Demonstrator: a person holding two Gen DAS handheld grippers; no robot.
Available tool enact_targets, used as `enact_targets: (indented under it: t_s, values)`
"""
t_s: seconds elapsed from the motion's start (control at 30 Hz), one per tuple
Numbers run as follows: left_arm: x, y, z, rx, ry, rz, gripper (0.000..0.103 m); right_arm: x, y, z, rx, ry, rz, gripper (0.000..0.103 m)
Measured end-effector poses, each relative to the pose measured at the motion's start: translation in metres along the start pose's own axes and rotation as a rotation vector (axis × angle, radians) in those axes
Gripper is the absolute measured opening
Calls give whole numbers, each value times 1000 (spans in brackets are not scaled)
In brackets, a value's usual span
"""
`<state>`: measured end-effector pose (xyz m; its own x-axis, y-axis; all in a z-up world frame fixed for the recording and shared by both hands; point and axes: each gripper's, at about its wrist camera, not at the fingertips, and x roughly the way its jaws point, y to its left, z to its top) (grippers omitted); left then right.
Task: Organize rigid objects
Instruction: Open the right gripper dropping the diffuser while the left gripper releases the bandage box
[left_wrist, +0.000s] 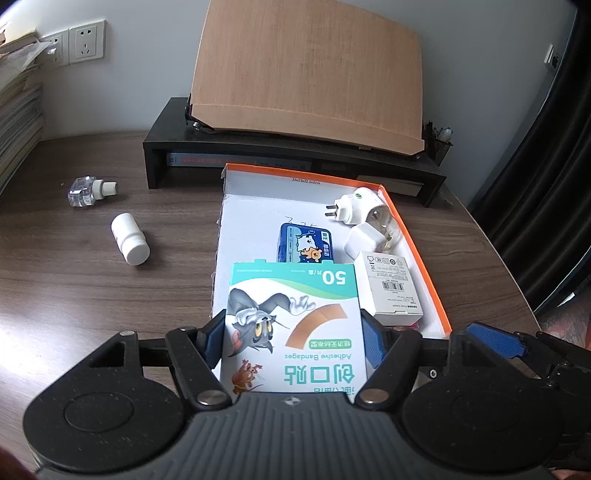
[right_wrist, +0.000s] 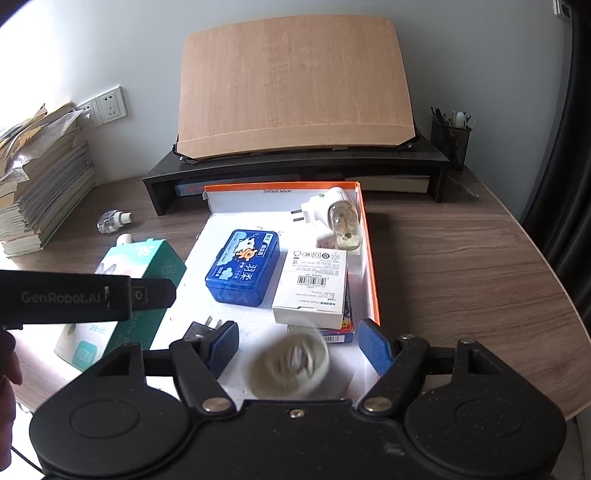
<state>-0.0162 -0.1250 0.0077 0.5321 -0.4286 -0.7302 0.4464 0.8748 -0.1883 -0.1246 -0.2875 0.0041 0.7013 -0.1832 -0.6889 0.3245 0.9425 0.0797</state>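
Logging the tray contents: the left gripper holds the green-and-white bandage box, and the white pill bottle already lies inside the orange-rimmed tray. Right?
Not quite. The left gripper does hold the green-and-white bandage box, but the white pill bottle lies on the brown wooden desk, left of the orange-rimmed tray, as the left wrist view shows.

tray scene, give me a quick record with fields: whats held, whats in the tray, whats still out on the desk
left gripper: jaws shut on the bandage box, near the tray's front left edge
right gripper: jaws open over a blurred white roll
tray: blue case, white carton, plug-in device
left out on desk: white bottle, clear refill bottle
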Motion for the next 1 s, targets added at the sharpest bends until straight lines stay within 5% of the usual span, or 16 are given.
enact_targets:
  t_s: [0.67,0.9,1.0]
  values:
    - [15,-19,1,30,31,-102,71,-24,-23,8,73,-99,-125,87]
    - [20,-20,1,34,24,-74,73,-31,-27,11,89,-122,-126,87]
    - [19,-12,1,4,31,-60,84,-33,-24,10,82,-120,-121,87]
